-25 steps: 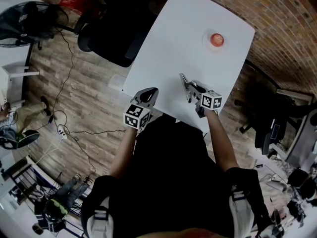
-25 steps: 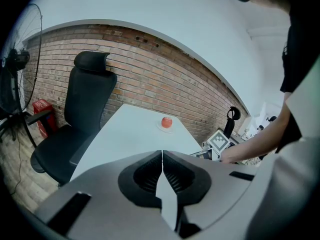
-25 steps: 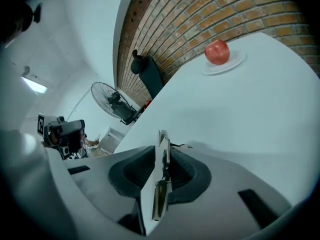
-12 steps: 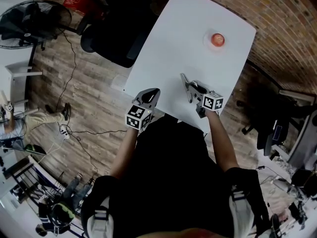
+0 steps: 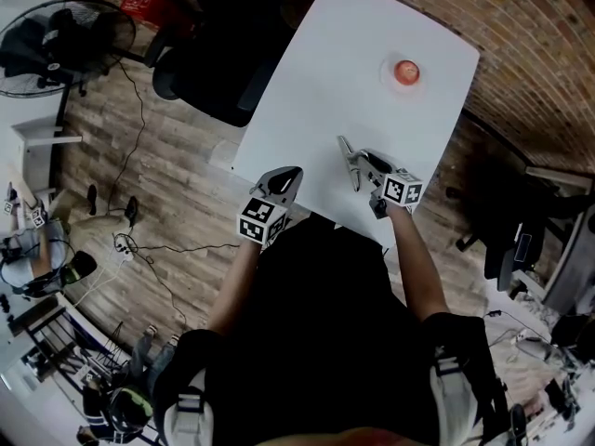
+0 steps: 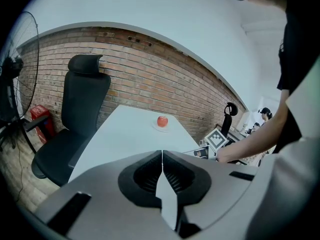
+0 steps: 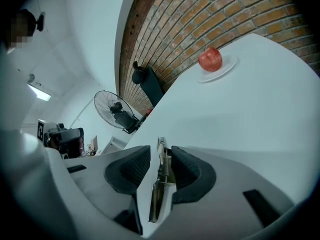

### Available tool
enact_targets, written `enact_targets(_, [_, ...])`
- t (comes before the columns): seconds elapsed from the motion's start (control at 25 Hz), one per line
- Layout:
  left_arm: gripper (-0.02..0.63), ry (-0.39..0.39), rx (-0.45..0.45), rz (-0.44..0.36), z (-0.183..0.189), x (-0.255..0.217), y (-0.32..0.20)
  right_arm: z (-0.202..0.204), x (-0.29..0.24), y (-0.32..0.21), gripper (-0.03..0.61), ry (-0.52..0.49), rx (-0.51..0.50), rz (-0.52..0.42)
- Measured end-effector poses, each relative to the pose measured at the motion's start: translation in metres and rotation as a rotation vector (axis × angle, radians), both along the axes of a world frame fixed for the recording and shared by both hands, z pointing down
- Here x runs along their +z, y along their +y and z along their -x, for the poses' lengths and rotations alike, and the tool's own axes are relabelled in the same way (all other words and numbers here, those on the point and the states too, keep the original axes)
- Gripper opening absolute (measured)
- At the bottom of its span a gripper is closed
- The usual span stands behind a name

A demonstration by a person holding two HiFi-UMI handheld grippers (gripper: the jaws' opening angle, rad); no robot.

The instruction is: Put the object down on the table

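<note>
A thin metal tool (image 7: 160,176) stands between the jaws of my right gripper (image 7: 159,154), with a little gap to each pad (image 7: 131,166). These jaws have just been opening and stand open. In the head view the metal tool (image 5: 345,150) sticks out of the right gripper (image 5: 358,163) over the near part of the white table (image 5: 316,72). My left gripper (image 5: 284,179) hovers at the table's near left edge. Its jaws meet in a line and it is shut on nothing, as the left gripper (image 6: 162,156) view shows.
A red apple (image 5: 406,72) sits on a small white plate at the table's far right; the apple (image 7: 210,59) lies well ahead of the right gripper. A black office chair (image 5: 218,59) stands left of the table. A floor fan (image 5: 65,35) and cables lie further left.
Both grippers keep their places and the metal tool points the same way. At the left edge, the figure on the floor has shifted.
</note>
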State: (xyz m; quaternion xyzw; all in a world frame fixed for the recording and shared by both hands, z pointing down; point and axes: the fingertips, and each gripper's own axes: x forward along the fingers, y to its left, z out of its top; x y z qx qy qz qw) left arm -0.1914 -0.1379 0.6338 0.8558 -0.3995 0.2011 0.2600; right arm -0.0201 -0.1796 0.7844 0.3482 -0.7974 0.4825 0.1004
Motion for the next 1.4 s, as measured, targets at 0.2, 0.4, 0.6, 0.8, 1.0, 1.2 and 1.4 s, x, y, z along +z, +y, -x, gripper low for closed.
enact_targets(0.2, [0.021,0.005,-0.004,-0.008,-0.004,-0.004,0.002,-0.004,-0.003,0.002,0.129,-0.012,0.011,0.000])
enact_targets(0.4, [0.021,-0.003,0.009,-0.008,-0.010,-0.008,0.005,-0.013,-0.014,0.002,0.129,-0.005,0.041,-0.010])
enact_targets(0.6, [0.021,0.001,0.017,-0.021,-0.024,-0.016,0.006,-0.029,-0.027,0.005,0.084,0.038,0.022,-0.045])
enact_targets(0.8, [0.021,0.003,0.027,-0.012,-0.037,-0.023,0.009,-0.039,-0.045,0.011,0.031,0.060,-0.018,-0.092])
enact_targets(1.0, [0.021,0.015,0.050,-0.050,-0.049,-0.039,0.007,-0.047,-0.058,0.016,-0.002,0.116,-0.060,-0.128])
enact_targets(1.2, [0.021,0.020,0.051,-0.053,-0.056,-0.041,0.006,-0.051,-0.077,0.017,-0.003,0.200,-0.113,-0.218])
enact_targets(1.4, [0.021,0.026,0.039,-0.049,-0.067,-0.040,0.009,-0.055,-0.093,0.024,-0.003,0.274,-0.179,-0.286])
